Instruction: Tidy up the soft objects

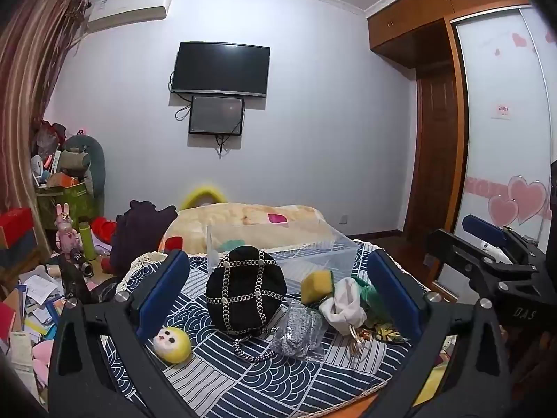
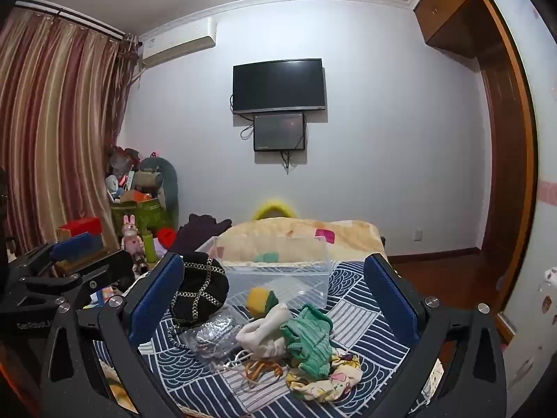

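Observation:
On a blue-and-white patterned cloth point(image 1: 243, 383) lie a black quilted chain bag point(image 1: 245, 289), a small yellow plush face point(image 1: 173, 345), a bagged grey knit piece point(image 1: 299, 327), a yellow sponge point(image 1: 316, 285), a white cloth pouch point(image 1: 343, 304) and a green knit item point(image 2: 310, 334) over a floral cloth point(image 2: 330, 379). A clear plastic bin point(image 2: 278, 275) stands behind them. My left gripper point(image 1: 278, 299) is open above the bag and the pile. My right gripper point(image 2: 275, 299) is open above the green knit and pouch. Both are empty.
A beige blanket point(image 1: 250, 223) lies behind the bin. Clutter, a pink rabbit figure point(image 1: 66, 233) and papers crowd the left side. A wardrobe point(image 1: 435, 122) stands at right. The right gripper shows in the left wrist view point(image 1: 487, 244).

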A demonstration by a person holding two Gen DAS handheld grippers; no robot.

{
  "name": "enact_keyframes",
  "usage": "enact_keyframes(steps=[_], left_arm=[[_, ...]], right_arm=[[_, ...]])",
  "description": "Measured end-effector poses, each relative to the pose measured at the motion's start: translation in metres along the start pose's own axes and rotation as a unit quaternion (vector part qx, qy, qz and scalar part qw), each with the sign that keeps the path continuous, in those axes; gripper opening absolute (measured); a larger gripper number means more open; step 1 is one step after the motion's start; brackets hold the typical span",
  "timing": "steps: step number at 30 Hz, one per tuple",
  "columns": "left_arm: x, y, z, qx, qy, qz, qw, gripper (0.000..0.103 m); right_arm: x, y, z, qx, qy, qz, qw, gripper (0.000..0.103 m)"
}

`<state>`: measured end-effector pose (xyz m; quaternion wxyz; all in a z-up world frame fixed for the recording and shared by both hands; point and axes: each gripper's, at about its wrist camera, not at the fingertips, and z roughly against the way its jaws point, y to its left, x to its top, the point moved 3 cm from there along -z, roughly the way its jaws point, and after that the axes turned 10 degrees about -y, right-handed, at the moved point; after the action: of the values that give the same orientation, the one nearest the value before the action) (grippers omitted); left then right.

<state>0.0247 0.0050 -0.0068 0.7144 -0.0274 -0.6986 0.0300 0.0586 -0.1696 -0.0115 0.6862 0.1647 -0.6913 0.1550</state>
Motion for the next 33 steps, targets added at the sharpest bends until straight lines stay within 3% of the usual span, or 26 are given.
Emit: enact_keyframes(steps=[33], left_arm=[[0.0029, -0.0026, 0.0038, 0.004, -0.006, 0.004, 1.0000, 0.103]], right_arm=[[0.0073, 0.0032, 0.0051, 0.005, -0.010, -0.002, 1.000, 0.103]])
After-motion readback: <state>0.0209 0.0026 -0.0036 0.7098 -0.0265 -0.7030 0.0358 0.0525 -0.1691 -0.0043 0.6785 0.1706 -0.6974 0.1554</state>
